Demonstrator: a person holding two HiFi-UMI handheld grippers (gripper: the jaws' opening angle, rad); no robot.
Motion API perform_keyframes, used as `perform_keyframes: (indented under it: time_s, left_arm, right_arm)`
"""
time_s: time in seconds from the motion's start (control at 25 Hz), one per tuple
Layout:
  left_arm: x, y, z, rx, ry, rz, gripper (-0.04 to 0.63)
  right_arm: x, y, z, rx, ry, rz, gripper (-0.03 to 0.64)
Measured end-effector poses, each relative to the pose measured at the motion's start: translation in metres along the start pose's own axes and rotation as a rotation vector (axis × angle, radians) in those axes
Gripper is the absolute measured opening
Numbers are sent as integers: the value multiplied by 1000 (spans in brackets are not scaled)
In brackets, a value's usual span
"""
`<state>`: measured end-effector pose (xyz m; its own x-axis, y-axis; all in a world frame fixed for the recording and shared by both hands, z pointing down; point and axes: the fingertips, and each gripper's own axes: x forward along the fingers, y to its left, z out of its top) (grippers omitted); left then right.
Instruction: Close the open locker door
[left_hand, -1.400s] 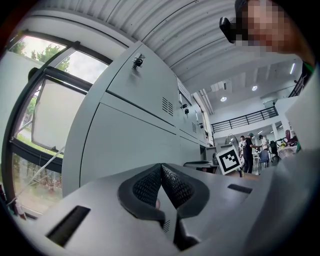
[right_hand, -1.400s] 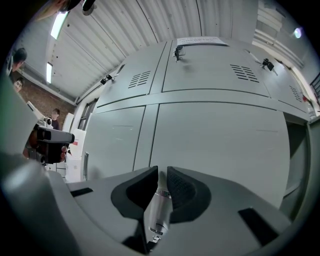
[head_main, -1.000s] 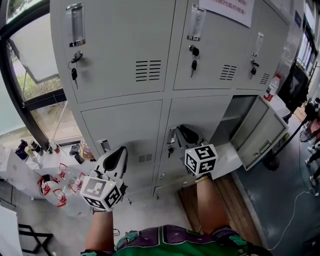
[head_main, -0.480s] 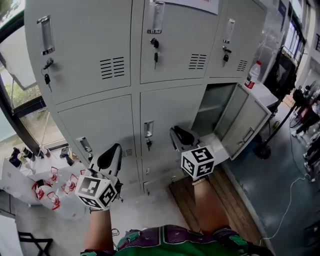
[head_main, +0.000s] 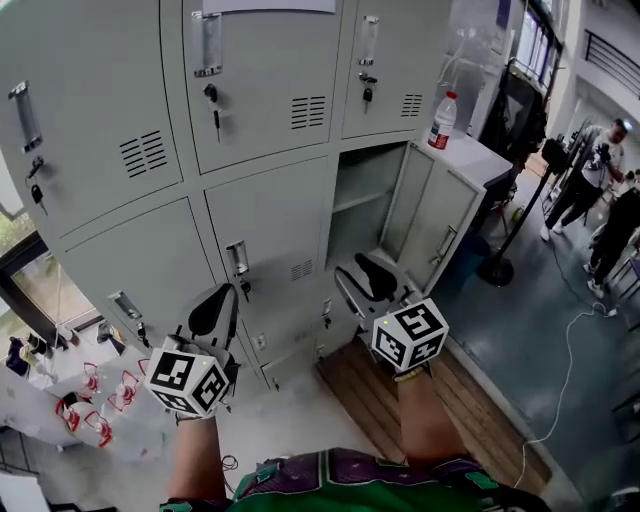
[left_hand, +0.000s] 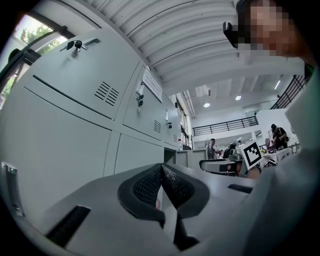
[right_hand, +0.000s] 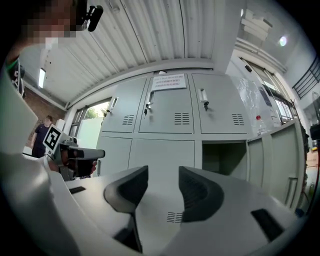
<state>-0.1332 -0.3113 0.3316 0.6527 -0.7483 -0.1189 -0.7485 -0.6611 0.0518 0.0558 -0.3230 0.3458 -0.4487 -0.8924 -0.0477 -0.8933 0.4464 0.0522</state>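
Observation:
The grey locker bank fills the head view. One lower compartment (head_main: 358, 205) stands open, its door (head_main: 432, 225) swung out to the right. My right gripper (head_main: 366, 281) hangs in front of that compartment, apart from the door. Its jaws are opening and hold nothing. In the right gripper view the right gripper (right_hand: 163, 192) points at the lockers, with the open compartment (right_hand: 223, 159) and the door (right_hand: 287, 160) to its right. My left gripper (head_main: 214, 311) is shut and empty before the closed lower doors. The left gripper (left_hand: 161, 184) has its pads together.
A water bottle (head_main: 441, 120) stands on the low cabinet beside the open door. People (head_main: 590, 175) stand at the far right near a stand pole (head_main: 520, 230). A wooden platform (head_main: 400, 400) lies below the lockers. Small bottles (head_main: 90, 400) sit at the lower left.
The view has swung right, so the open locker has shifted from the right edge toward the middle. My right gripper's jaws have parted. The left gripper stays shut.

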Motion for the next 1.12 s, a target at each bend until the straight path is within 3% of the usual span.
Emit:
perform_keyframes:
  time_s: [0.12, 0.2, 0.76, 1.12]
  left_arm:
    - [10, -16, 2, -1, -11, -38, 21]
    - [17, -24, 2, -6, -22, -65, 21]
    - [42, -52, -6, 0, -21, -239, 21]
    - [74, -73, -15, -26, -7, -260, 20]
  right_arm:
    - [-24, -14, 3, -3, -14, -38, 286]
    - [-39, -25, 4, -8, -19, -76, 321]
    - [-115, -77, -8, 39, -11, -377, 316]
    - [-141, -122, -20, 49, 1, -454, 303]
